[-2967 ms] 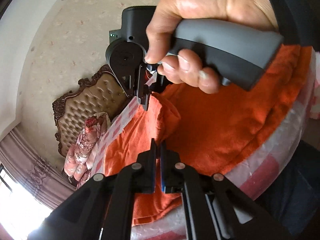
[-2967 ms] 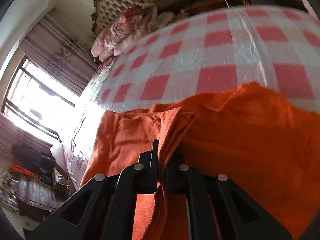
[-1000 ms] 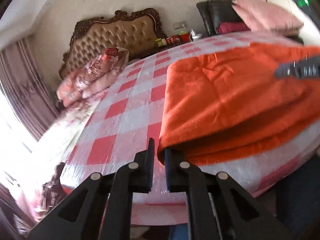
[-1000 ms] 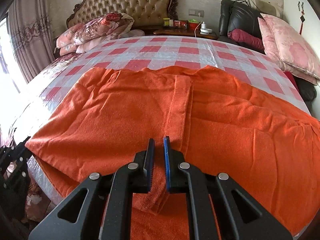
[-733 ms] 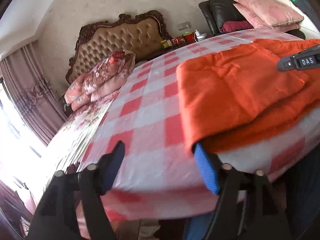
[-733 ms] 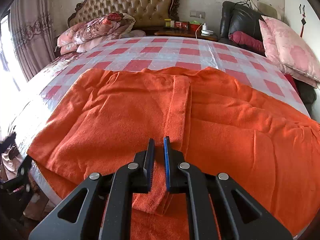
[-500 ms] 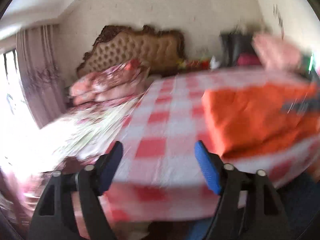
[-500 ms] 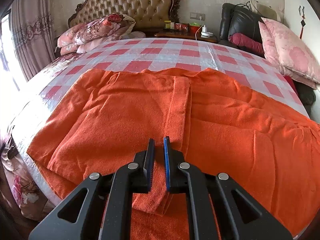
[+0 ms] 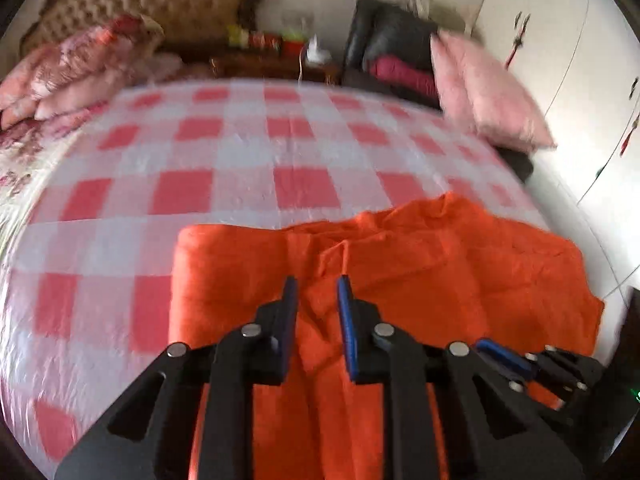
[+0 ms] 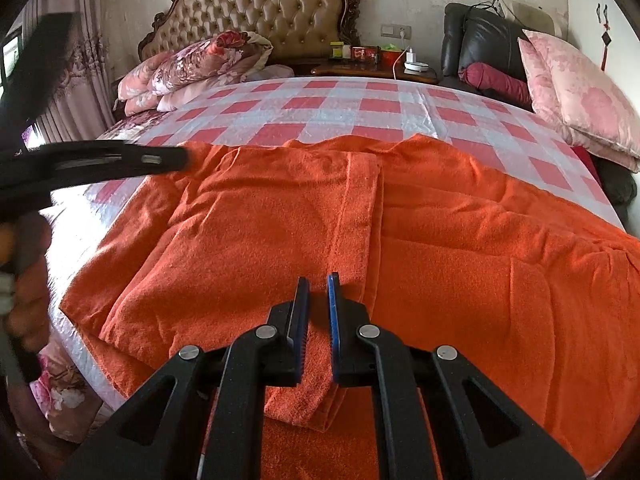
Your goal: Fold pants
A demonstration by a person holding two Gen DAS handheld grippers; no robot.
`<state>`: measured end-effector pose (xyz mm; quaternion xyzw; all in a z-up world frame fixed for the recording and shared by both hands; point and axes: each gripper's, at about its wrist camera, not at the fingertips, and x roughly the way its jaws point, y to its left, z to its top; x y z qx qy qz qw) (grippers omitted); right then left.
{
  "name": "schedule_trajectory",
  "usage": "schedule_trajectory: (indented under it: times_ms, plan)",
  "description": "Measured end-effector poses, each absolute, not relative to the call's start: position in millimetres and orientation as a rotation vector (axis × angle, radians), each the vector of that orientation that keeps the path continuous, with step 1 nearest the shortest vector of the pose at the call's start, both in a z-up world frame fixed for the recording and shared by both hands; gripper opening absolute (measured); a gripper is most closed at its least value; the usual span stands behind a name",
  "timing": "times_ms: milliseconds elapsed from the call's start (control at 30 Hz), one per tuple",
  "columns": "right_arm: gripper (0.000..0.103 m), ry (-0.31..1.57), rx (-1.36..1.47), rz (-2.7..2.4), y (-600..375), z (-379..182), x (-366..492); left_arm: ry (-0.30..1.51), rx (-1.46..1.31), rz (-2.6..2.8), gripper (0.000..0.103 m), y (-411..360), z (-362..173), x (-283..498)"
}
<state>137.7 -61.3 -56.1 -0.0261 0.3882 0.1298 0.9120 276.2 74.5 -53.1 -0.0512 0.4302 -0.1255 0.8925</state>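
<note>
The orange pants [image 10: 460, 260] lie folded across the near half of the bed, with a waistband strip [image 10: 360, 208] running toward me. My right gripper [image 10: 318, 280] rests low over that strip's near end. It is shut, and no cloth is visibly pinched between its pads. My left gripper [image 9: 316, 284] hangs over the left part of the pants [image 9: 440, 264]. Its jaws are closing, a narrow gap remains, and nothing is between them. In the right wrist view the left gripper [image 10: 120, 162] is a blurred black bar at the left. The right gripper's blue pad [image 9: 504, 354] shows in the left wrist view, low right.
The bed's red-and-white checked cover [image 10: 340, 108] stretches behind the pants. Floral quilts [image 10: 192, 68] lie by the tufted headboard [image 10: 260, 8]. A nightstand [image 10: 376, 66], a black chair [image 10: 480, 48] and pink pillows [image 10: 580, 96] stand at the right. A blurred hand [image 10: 28, 304] is at the left edge.
The left gripper let go of the pants' left corner, opened wide, swung away, and now hangs over the pants with jaws narrowed. The right gripper has not moved.
</note>
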Motion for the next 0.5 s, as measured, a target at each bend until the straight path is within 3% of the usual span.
schedule_trajectory:
  times_ms: [33,100,133,367,433,500]
  plan:
    - [0.006,0.801,-0.049,0.273,-63,-56,138,0.927,-0.092,-0.244,0.019,75,-62,289]
    - [0.006,0.800,-0.037,0.285,-66,-57,139,0.936,-0.080,-0.212,0.004,86,-67,302]
    - [0.006,0.799,-0.034,0.287,-66,-57,139,0.943,-0.083,-0.195,0.002,91,-67,306]
    - [0.006,0.796,-0.033,0.283,-65,-57,139,0.857,-0.063,-0.114,0.006,109,-51,294]
    - [0.006,0.796,-0.041,0.279,-63,-56,139,0.915,-0.016,-0.087,0.011,103,-65,297]
    - [0.006,0.794,-0.042,0.282,-63,-57,138,0.915,-0.065,-0.075,0.009,114,-67,300]
